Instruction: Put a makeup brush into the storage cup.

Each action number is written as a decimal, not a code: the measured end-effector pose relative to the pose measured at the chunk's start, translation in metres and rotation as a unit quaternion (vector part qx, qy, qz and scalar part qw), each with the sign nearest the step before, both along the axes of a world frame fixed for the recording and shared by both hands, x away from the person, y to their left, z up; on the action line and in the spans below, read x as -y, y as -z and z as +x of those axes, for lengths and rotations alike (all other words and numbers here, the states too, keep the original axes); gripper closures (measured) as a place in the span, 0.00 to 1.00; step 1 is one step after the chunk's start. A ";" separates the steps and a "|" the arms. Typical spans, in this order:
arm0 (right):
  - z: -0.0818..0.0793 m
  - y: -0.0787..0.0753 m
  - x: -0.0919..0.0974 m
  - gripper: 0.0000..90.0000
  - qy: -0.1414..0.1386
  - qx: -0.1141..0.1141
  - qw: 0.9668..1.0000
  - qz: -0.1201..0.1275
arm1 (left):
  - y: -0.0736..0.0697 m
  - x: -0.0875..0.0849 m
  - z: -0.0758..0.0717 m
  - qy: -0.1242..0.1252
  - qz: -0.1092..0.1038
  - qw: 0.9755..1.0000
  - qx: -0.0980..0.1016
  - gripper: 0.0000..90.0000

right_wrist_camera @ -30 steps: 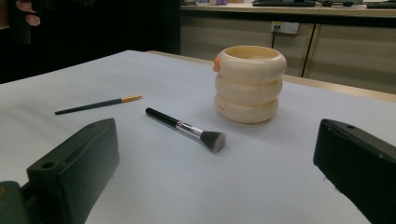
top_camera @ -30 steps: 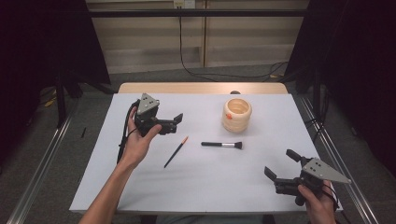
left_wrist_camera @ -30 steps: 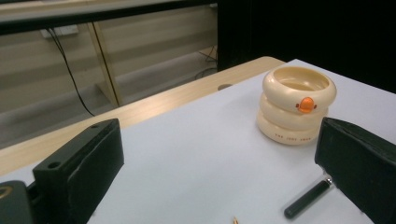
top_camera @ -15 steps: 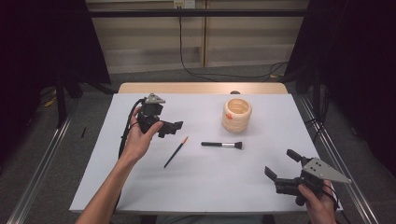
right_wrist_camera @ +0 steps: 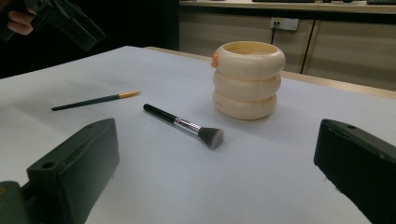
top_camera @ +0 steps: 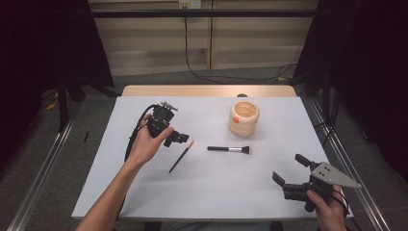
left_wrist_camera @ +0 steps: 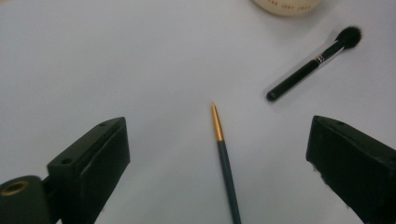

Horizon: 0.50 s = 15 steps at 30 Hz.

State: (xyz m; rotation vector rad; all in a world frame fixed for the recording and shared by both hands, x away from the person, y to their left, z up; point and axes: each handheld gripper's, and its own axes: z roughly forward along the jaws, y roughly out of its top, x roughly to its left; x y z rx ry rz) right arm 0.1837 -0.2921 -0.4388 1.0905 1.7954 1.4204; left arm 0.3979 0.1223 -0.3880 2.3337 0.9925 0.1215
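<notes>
The left gripper [top_camera: 177,138] hangs over the left half of the white table [top_camera: 211,192], tipped down at the thin pencil-like brush [top_camera: 181,157] lying just to its right. Its jaws stand wide, though they have just been closing a little, and nothing is between them yet; in the left gripper view the thin brush [left_wrist_camera: 225,163] lies on the sheet straight ahead, in the gap between the two jaws. That brush looks to me like the piece about to be picked up.

It is a slim dark stick with a gold ferrule at its far end, and I judge it very light, stiff, and probably smooth enough to roll or skid on the sheet. Lying flat, it gives the jaws little height to catch, so they need to come down close to the table and pinch across the dark handle near its middle, away from the fine tip.

The fatter makeup brush [top_camera: 229,149] lies apart to the right, and the cream ringed holder [top_camera: 244,118] stands beyond it, toward the far side. The right gripper [top_camera: 294,174] rests low at the near right corner, jaws wide and empty.
</notes>
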 end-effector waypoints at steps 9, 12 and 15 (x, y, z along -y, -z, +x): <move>0.001 0.000 0.000 0.00 -0.002 -0.005 1.000 -0.002 | 0.012 0.003 0.006 -0.007 0.032 0.997 -0.066 0.14; 0.001 0.000 -0.001 0.00 -0.001 -0.007 1.000 0.000 | 0.015 0.003 0.007 0.004 0.039 0.995 -0.092 0.14; 0.000 0.000 -0.001 0.00 -0.002 -0.007 1.000 -0.002 | 0.018 0.005 0.005 0.006 0.064 0.994 -0.092 0.14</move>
